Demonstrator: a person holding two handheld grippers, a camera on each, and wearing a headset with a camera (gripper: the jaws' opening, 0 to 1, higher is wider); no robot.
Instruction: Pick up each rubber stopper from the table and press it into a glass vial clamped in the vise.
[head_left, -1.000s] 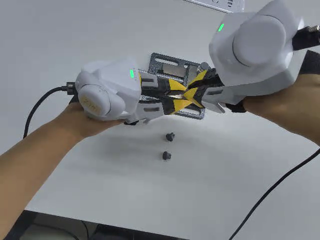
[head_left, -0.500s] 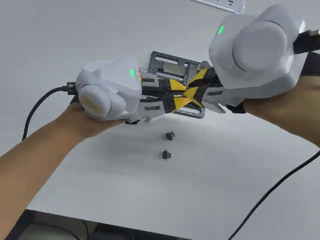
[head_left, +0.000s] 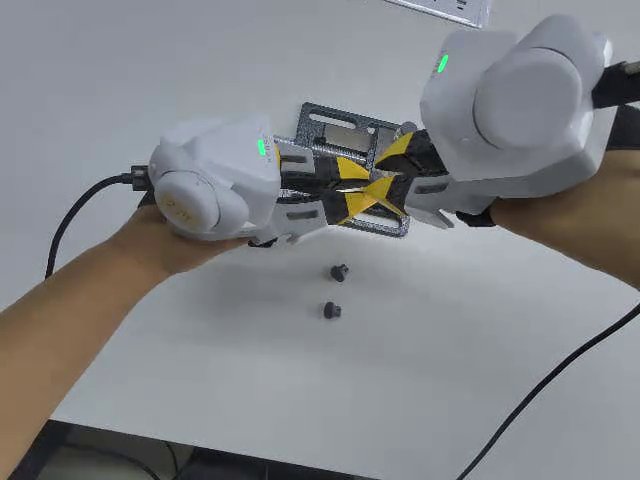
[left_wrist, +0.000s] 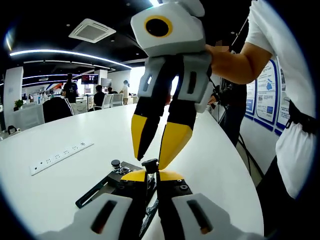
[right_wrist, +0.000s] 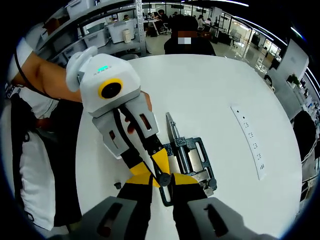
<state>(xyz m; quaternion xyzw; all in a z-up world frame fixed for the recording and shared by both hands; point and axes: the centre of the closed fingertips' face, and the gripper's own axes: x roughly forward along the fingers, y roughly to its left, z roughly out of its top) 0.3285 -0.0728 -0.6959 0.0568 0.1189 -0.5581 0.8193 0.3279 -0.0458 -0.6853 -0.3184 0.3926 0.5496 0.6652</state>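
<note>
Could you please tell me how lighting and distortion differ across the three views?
Head view: soft even light, faint shadows by the stoppers on the table, little distortion. Left gripper view: strong fisheye, bright ceiling lights. Right gripper view: fisheye bows the table edge; vise sharp.

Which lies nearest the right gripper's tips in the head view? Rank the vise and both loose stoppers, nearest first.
1. Vise, directly under the tips of the right gripper.
2. Upper stopper, lying loose on the person's side of the vise.
3. Lower stopper, closer still to the person.
</note>
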